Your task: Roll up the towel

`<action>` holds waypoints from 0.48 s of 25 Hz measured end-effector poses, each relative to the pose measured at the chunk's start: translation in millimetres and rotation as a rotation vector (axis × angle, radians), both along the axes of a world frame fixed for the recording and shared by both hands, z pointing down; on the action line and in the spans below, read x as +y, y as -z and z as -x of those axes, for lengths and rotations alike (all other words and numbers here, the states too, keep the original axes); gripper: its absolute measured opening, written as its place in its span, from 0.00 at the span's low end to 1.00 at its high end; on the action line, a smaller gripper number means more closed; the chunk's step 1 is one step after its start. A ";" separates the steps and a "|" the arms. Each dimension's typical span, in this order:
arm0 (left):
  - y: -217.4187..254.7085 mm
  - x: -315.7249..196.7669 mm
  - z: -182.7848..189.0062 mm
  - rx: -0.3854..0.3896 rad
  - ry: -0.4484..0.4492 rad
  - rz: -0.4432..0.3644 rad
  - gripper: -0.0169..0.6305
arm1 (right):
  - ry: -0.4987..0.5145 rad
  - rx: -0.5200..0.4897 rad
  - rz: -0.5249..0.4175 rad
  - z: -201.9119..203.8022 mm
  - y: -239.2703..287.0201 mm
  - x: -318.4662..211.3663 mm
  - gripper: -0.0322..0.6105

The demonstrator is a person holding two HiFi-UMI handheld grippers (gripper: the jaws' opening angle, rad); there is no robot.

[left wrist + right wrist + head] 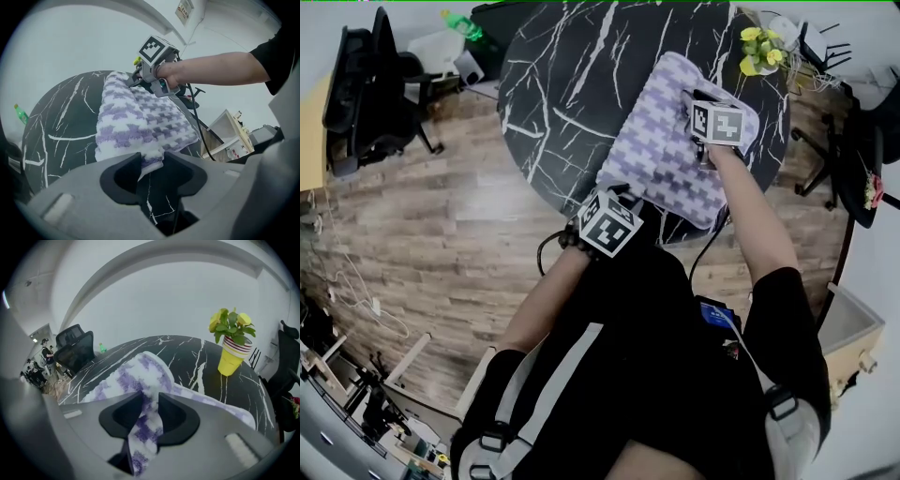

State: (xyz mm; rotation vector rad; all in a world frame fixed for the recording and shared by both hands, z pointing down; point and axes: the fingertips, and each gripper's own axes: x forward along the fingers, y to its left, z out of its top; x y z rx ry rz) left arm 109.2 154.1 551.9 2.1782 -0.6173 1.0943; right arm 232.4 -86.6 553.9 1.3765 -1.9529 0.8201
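Purple-and-white checked terry towel (661, 141) lies on the round black marble table (562, 84), and I pinch its near corner in my left gripper (151, 161) and its far end in my right gripper (149, 397), both clamped on the cloth.

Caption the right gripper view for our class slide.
Right gripper clamps checked towel on black marble table, yellow flowerpot behind.
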 end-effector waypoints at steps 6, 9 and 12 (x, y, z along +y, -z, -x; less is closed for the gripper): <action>-6.2 8.7 -22.3 0.010 -0.023 0.009 0.28 | -0.002 0.013 -0.013 -19.8 5.9 9.6 0.23; -7.3 8.2 -24.6 0.008 -0.023 0.006 0.28 | 0.025 -0.018 -0.060 -15.5 16.9 8.3 0.23; -6.2 7.9 -22.0 0.011 -0.015 0.010 0.28 | 0.056 -0.036 -0.108 -3.5 32.8 2.2 0.23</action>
